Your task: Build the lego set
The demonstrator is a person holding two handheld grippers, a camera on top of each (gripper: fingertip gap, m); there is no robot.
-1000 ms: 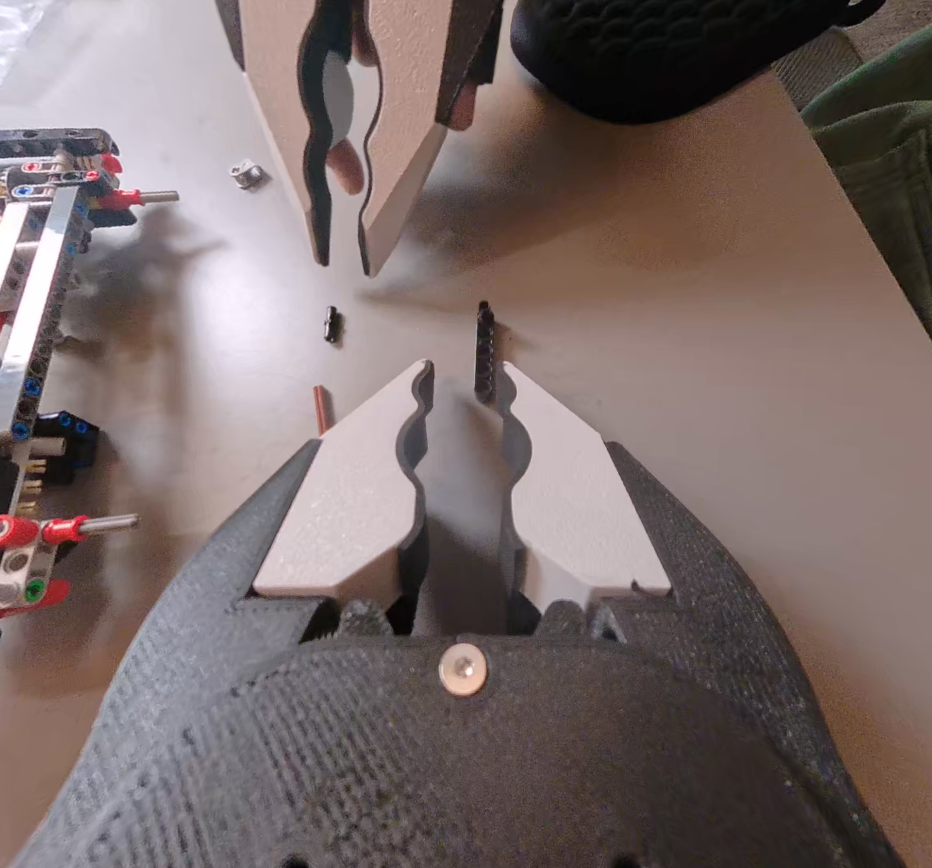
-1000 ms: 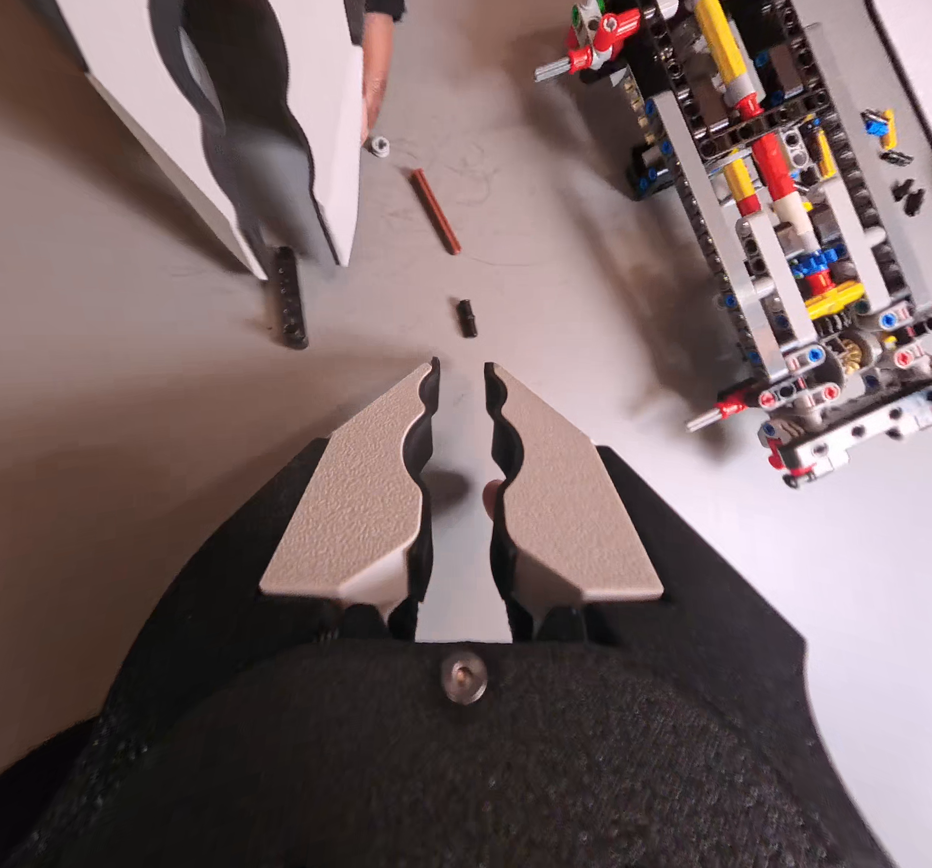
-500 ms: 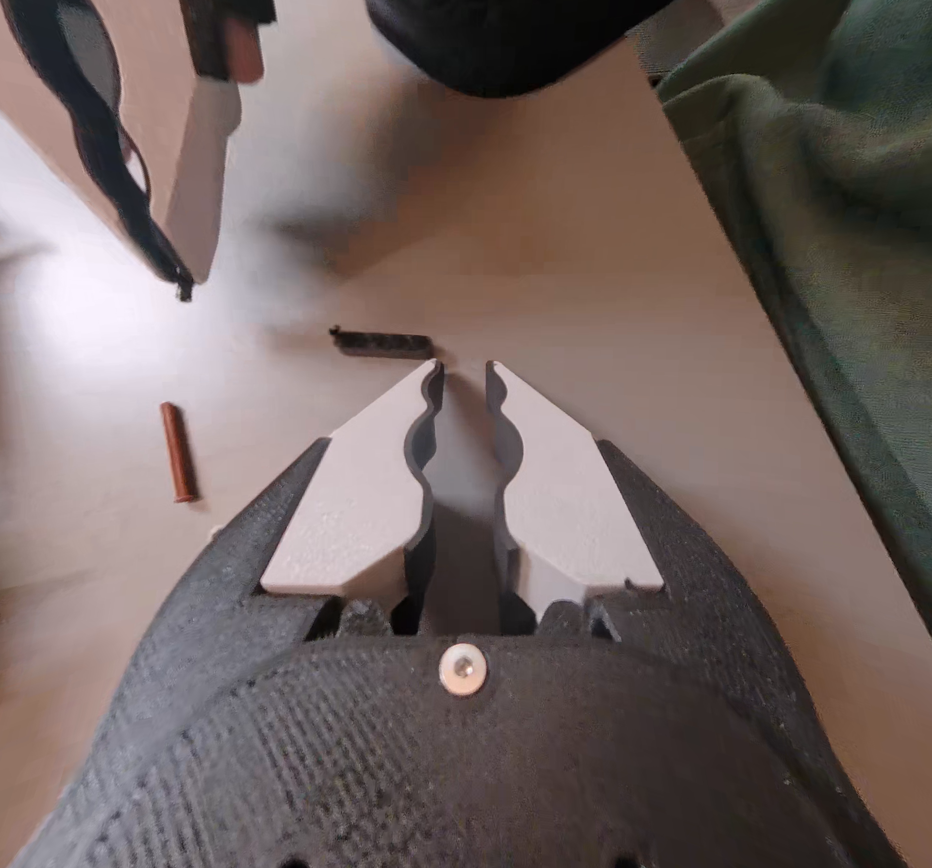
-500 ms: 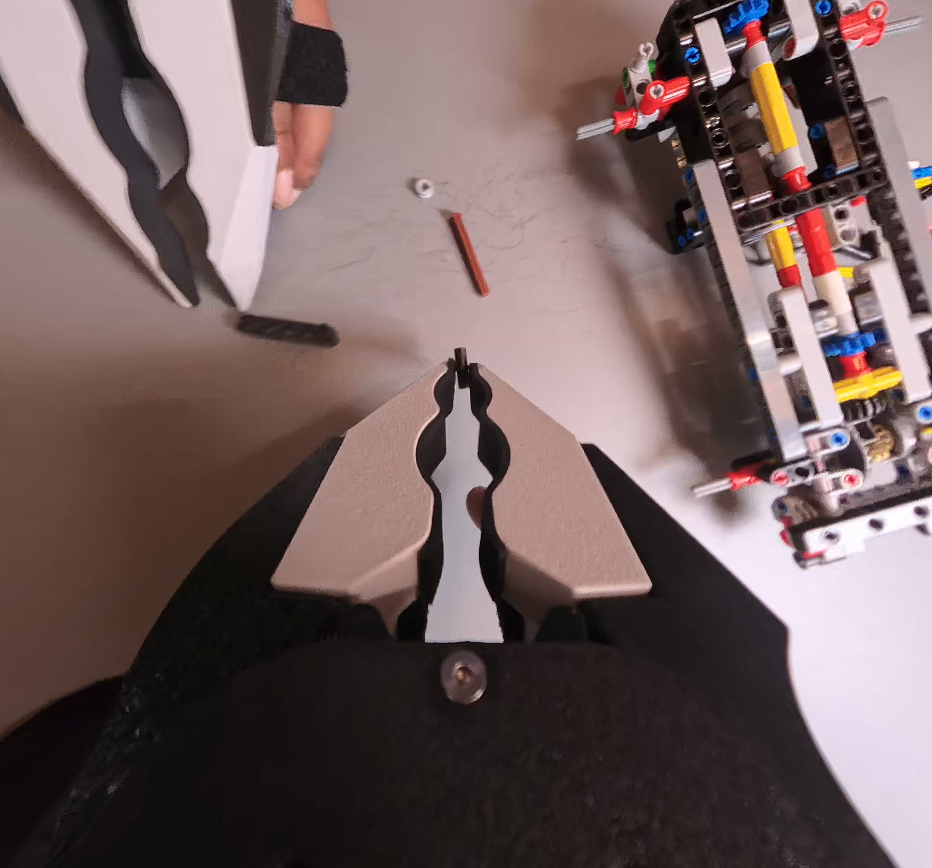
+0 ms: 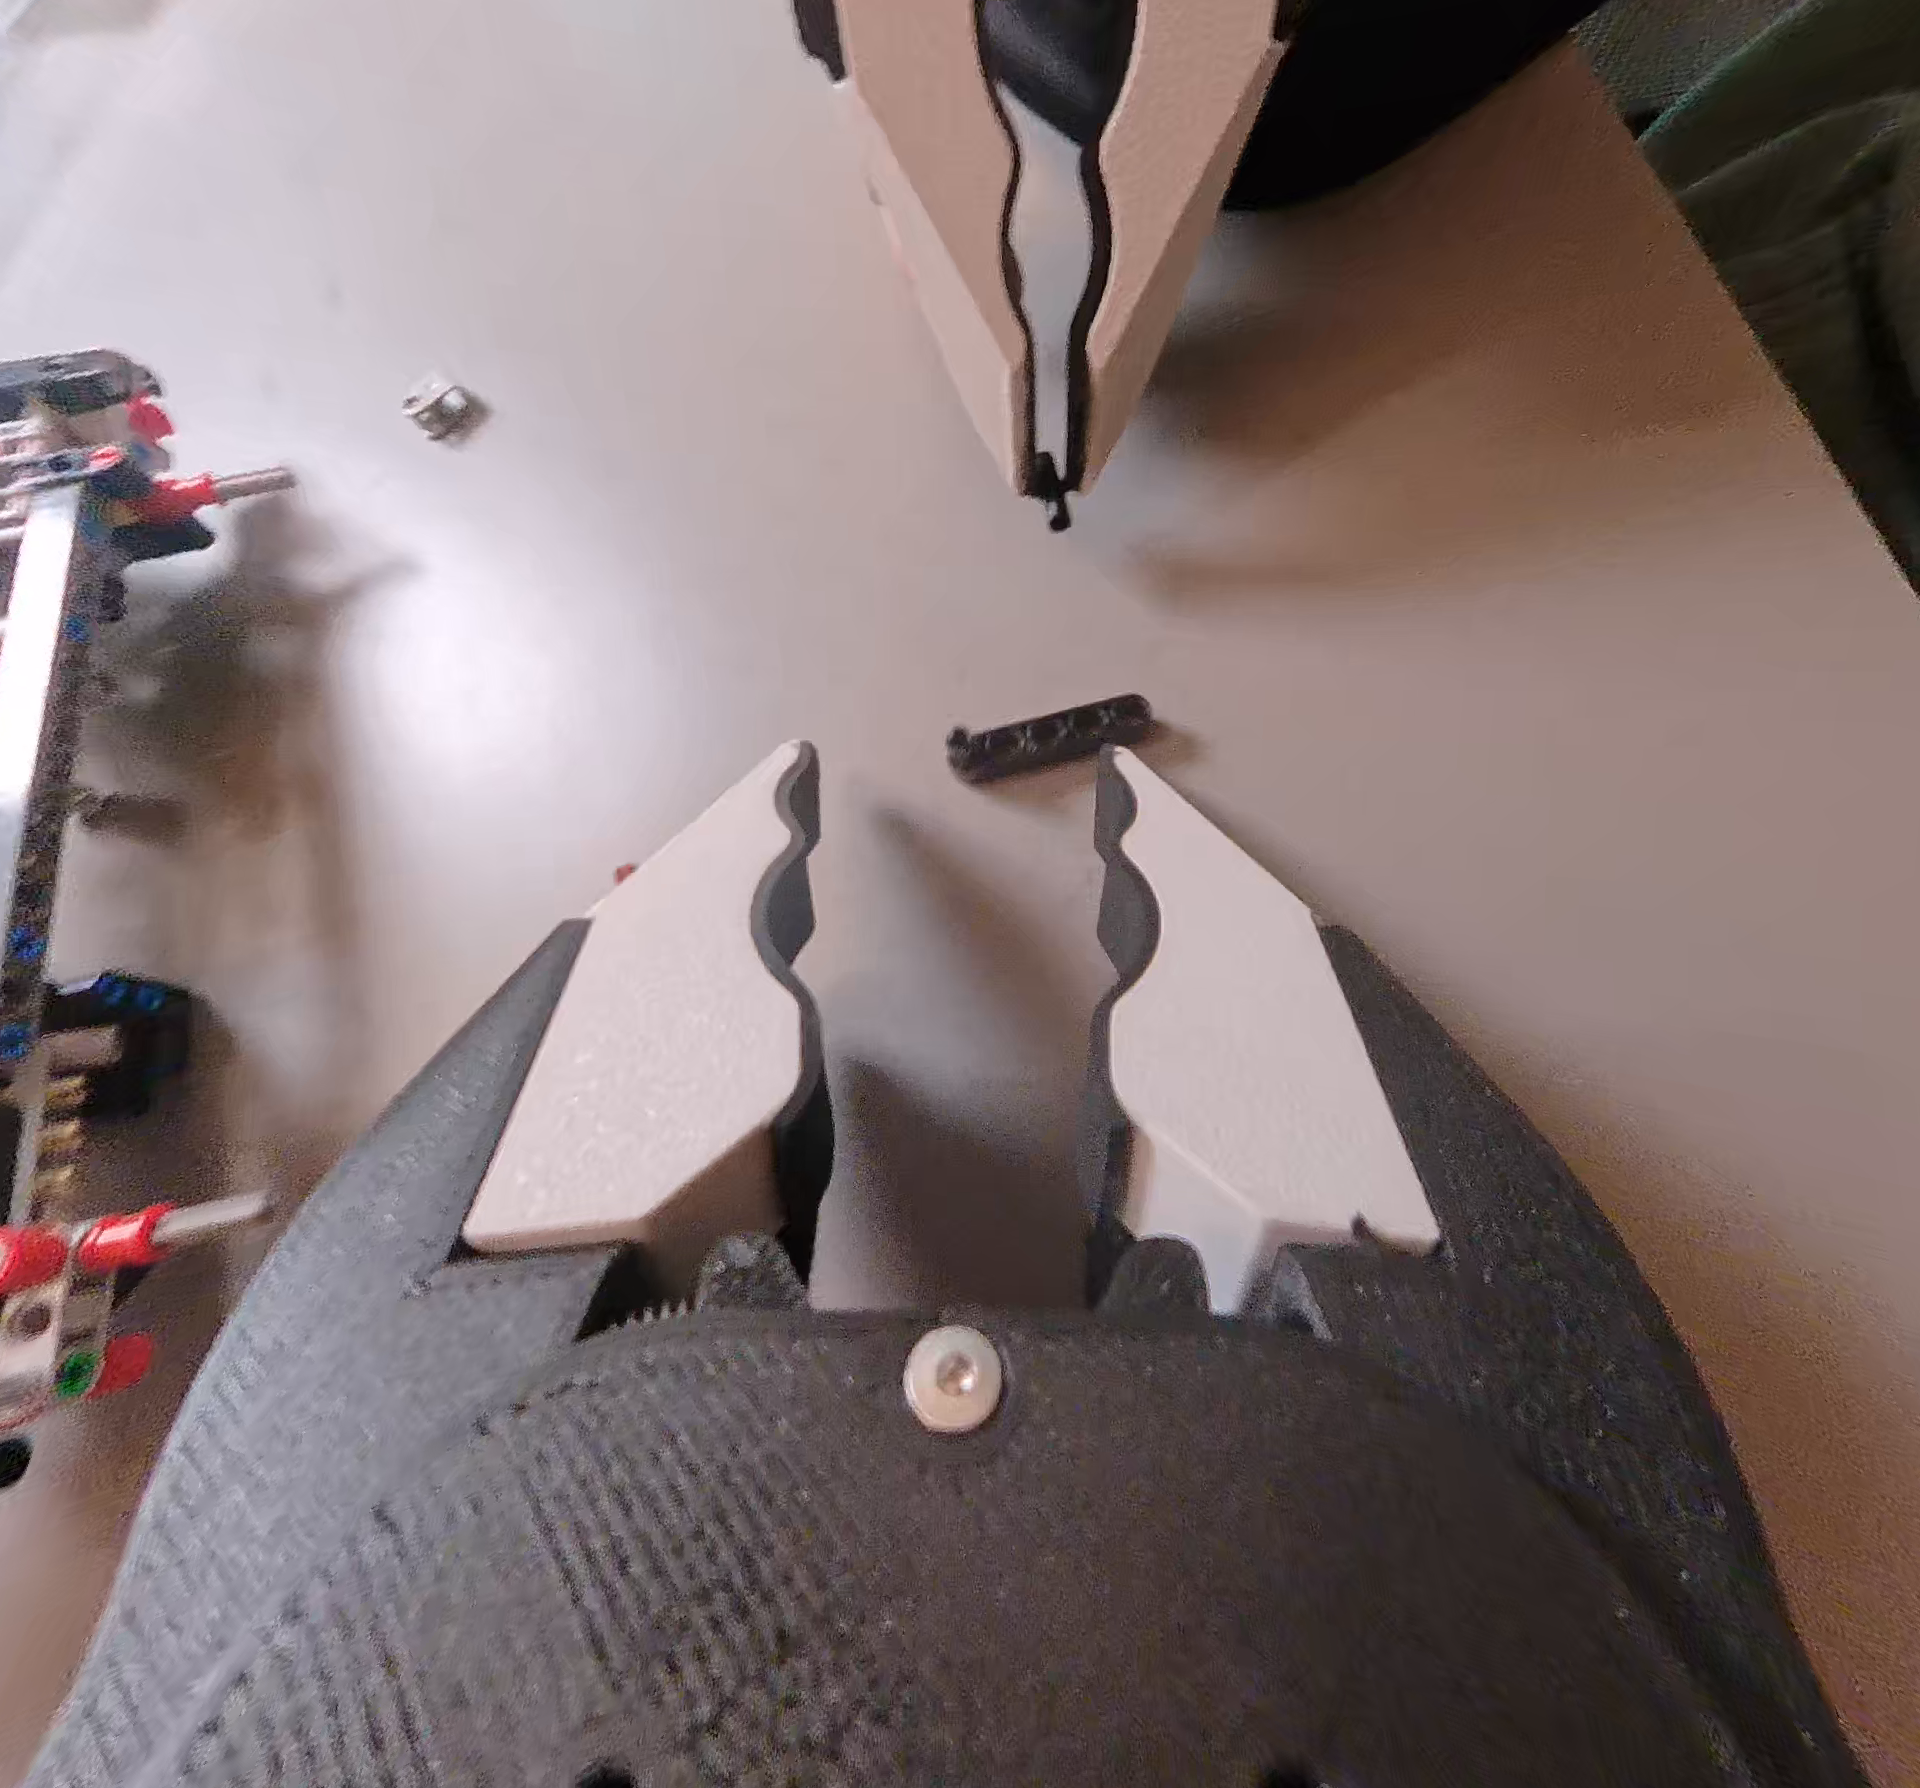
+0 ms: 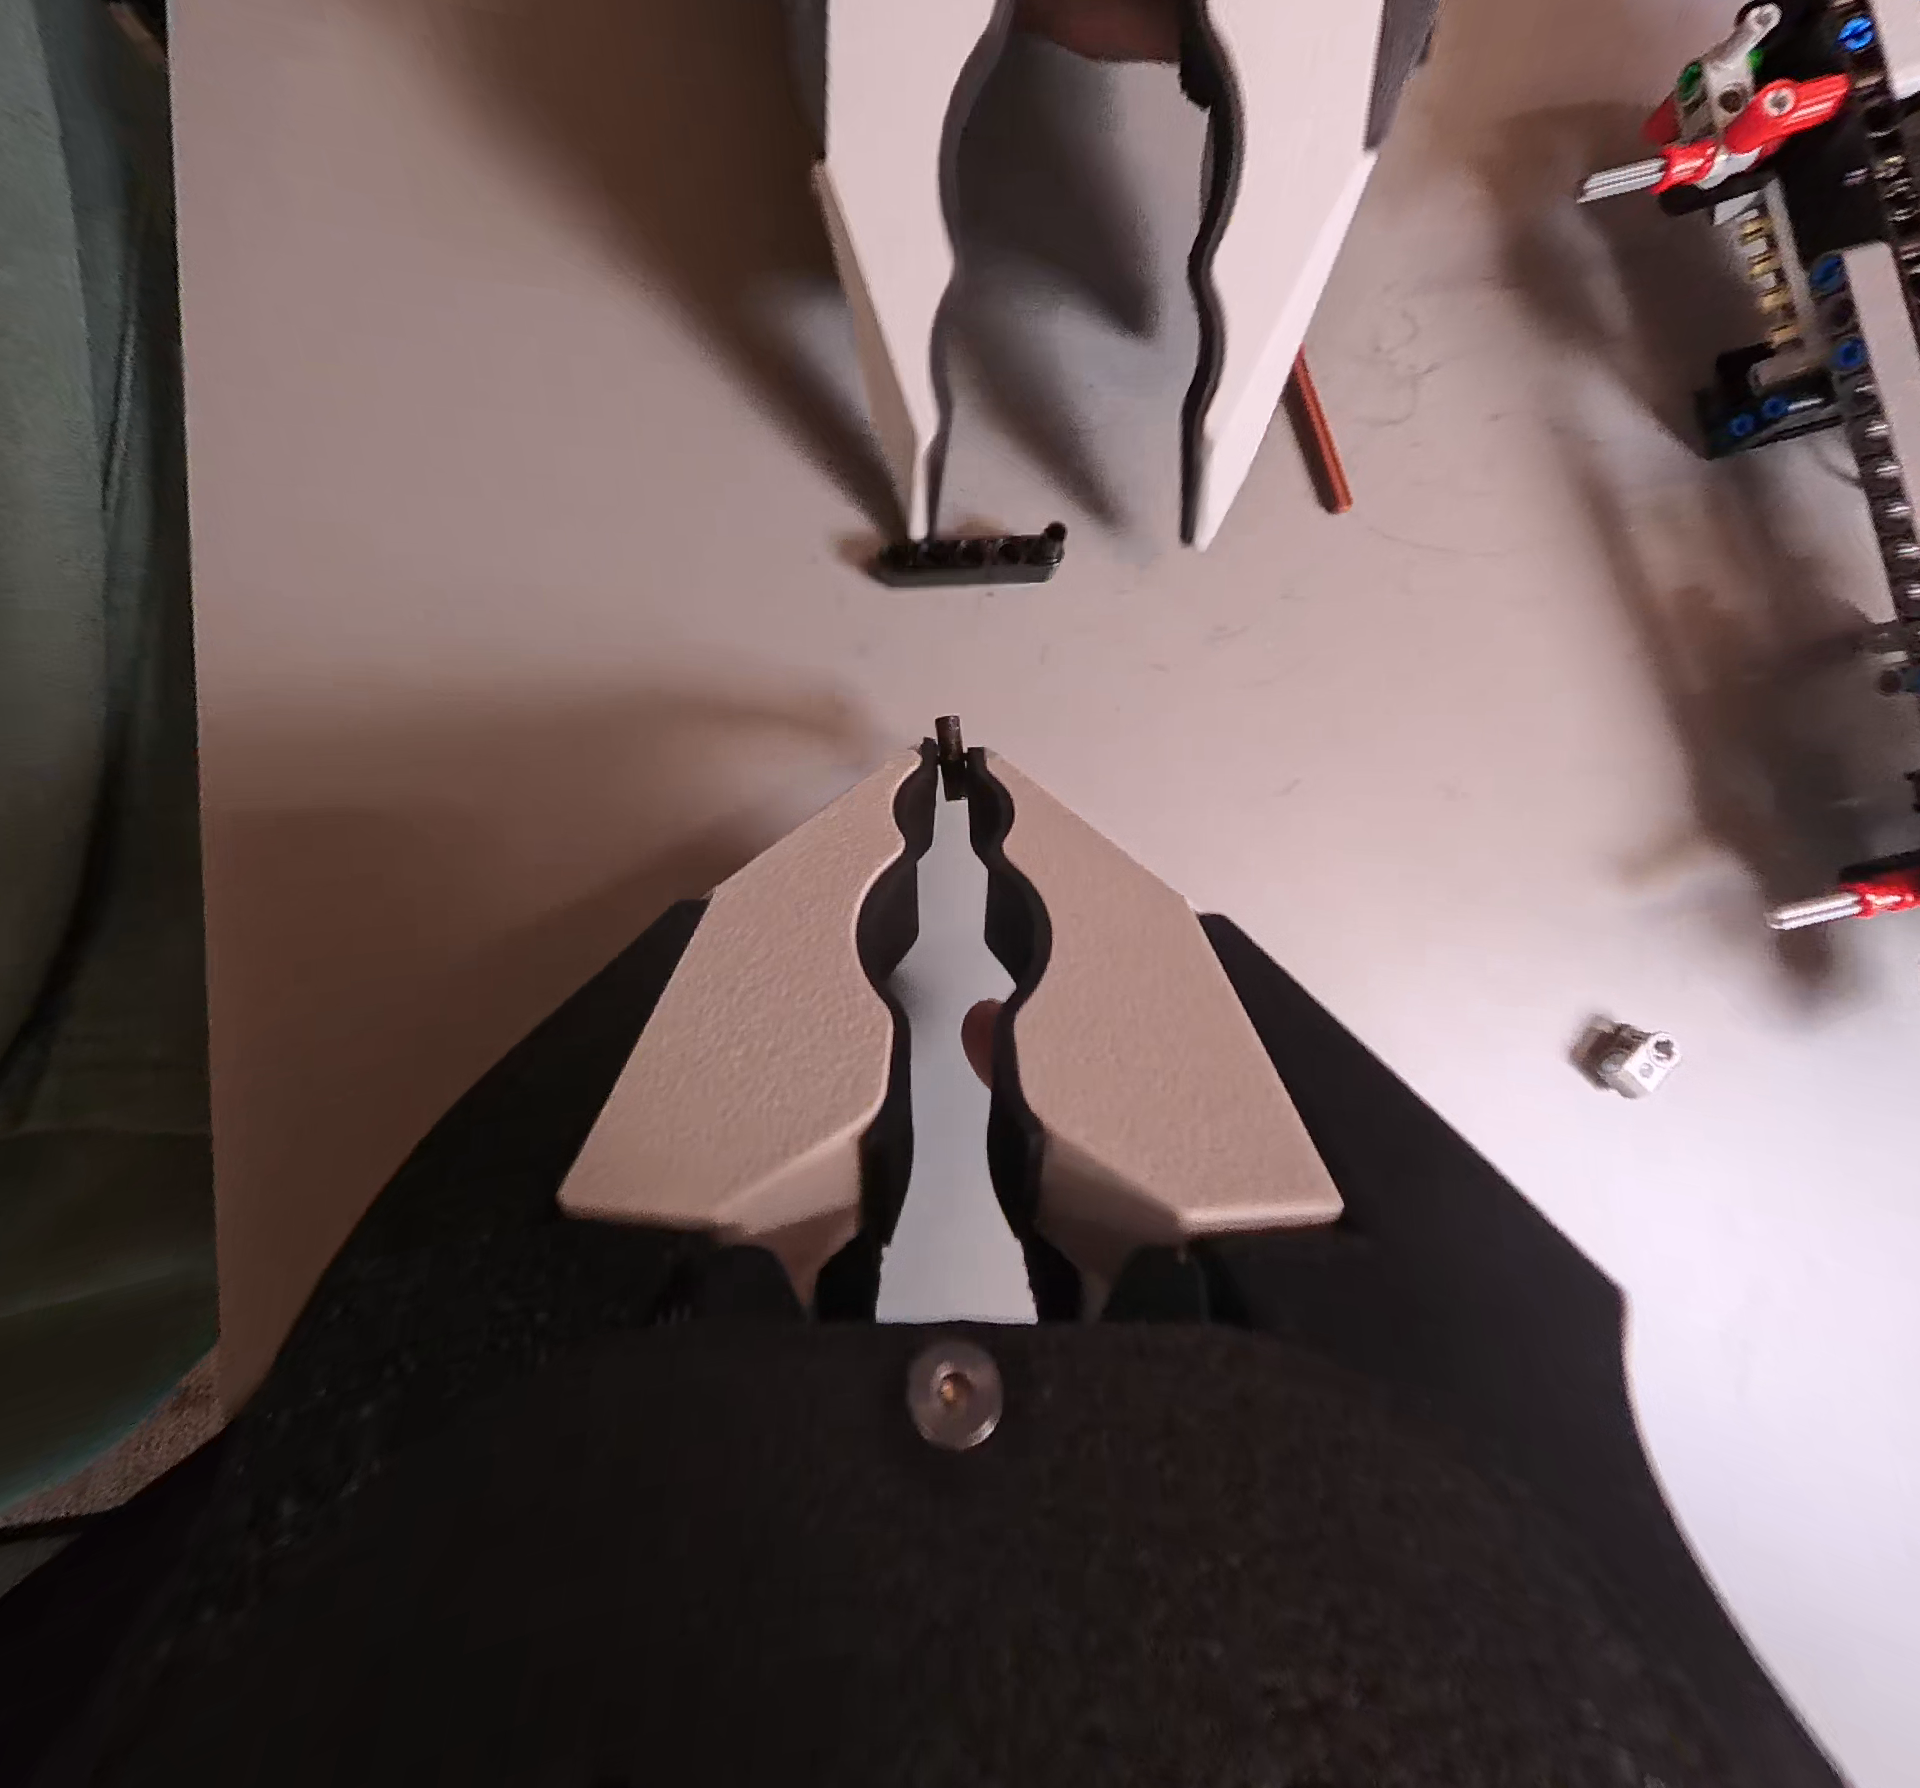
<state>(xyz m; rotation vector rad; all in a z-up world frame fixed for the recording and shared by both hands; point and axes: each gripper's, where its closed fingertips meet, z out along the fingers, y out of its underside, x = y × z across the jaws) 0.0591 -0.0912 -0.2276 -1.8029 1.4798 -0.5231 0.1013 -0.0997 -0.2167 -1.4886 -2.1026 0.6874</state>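
Right gripper (image 6: 954, 770): closed on a small black pin (image 6: 948, 764), held at frame centre.
Left gripper (image 5: 954, 772): spread wide, nothing held.
Black beam (image 5: 1049, 736): laid flat beside the left fingertips.
Lego model (image 6: 1860, 304): seen at right edge.

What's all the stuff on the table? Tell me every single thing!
Table: one, pale beige.
Black beam: one, with holes, flat on the table by the left gripper's fingertips.
Black pin: one, tiny, pinched in the right gripper's tips.
Brown axle: one, thin, lying beside the left gripper.
Grey connector: one, small, loose on the table.
Lego model: one, black and grey with red, blue and green bits, at the table's side.
Green cloth: one, past the table edge.
Left gripper: open, over the beam.
Right gripper: shut on the pin.
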